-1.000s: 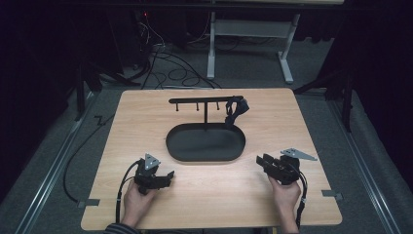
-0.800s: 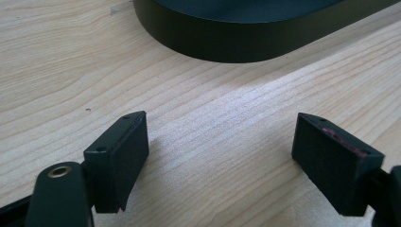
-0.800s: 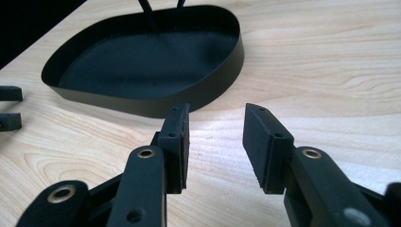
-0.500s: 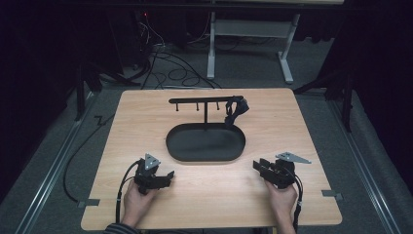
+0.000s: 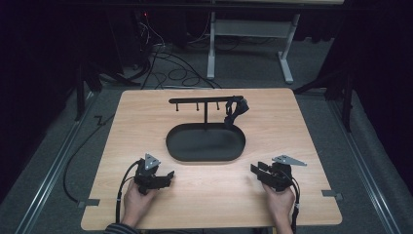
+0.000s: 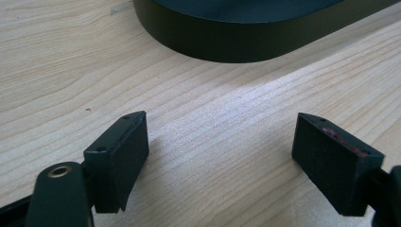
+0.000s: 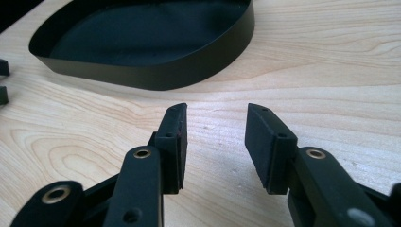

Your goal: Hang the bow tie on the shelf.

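A black oval tray (image 5: 181, 146) lies in the middle of the wooden table, and a black T-shaped rack (image 5: 204, 101) rises from its far side. A dark bundle (image 5: 234, 110) hangs from the rack's right end. My left gripper (image 5: 168, 177) rests near the table's front left, held by a hand, open and empty. Its jaws stand wide apart over bare wood, with the tray's wall (image 6: 227, 45) ahead. My right gripper (image 5: 254, 171) sits near the front right, open with a narrower gap and nothing between its fingers (image 7: 172, 137). The tray's rim (image 7: 156, 73) lies just beyond it.
Bare wood (image 5: 219, 195) stretches between the two grippers at the front of the table. Cables (image 5: 165, 63) and a white stand's legs (image 5: 287, 68) lie on the grey floor behind the table. Dark surroundings flank both sides.
My right gripper has drawn slightly left and toward the front edge. The left gripper has stayed in place.
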Available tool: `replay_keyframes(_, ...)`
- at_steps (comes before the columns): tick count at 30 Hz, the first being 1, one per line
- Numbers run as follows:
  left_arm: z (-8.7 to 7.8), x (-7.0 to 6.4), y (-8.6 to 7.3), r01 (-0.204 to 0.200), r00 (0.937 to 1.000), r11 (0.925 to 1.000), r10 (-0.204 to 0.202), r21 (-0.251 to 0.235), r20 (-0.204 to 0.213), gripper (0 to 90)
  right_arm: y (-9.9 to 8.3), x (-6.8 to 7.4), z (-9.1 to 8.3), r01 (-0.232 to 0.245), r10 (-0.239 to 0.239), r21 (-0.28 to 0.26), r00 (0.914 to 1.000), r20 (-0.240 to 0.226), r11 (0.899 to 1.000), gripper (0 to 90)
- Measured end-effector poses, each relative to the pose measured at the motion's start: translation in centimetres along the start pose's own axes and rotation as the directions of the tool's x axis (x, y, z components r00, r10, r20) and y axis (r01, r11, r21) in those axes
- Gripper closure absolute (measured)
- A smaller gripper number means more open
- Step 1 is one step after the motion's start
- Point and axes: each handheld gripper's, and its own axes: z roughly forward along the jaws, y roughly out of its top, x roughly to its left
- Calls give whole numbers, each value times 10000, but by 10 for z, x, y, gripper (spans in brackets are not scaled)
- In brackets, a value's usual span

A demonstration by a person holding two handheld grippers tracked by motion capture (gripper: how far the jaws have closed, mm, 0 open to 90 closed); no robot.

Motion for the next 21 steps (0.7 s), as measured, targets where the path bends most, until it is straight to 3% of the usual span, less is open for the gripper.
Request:
replay_keyframes(11, 0, 0, 0, 5, 10000, 10000, -5, 0, -8, 199, -8, 7, 12, 489, -524, 686, 9974, 503, 9964, 563)
replay_keyframes(14, 0, 0, 0, 8, 10000, 10000, -8, -2, -10, 199, -9, 14, 14, 911, -969, 779, 9926, 735, 9928, 538)
replay_keyframes(17, 0, 0, 0, 10, 10000, 10000, -10, -2, -10, 199, -10, 22, 16, 1486, -1582, 925, 9816, 1067, 9846, 519)
replay_keyframes(21, 0, 0, 0, 9, 10000, 10000, -9, -1, -11, 199, -10, 26, 17, 1718, -1844, 1019, 9741, 1306, 9798, 520)
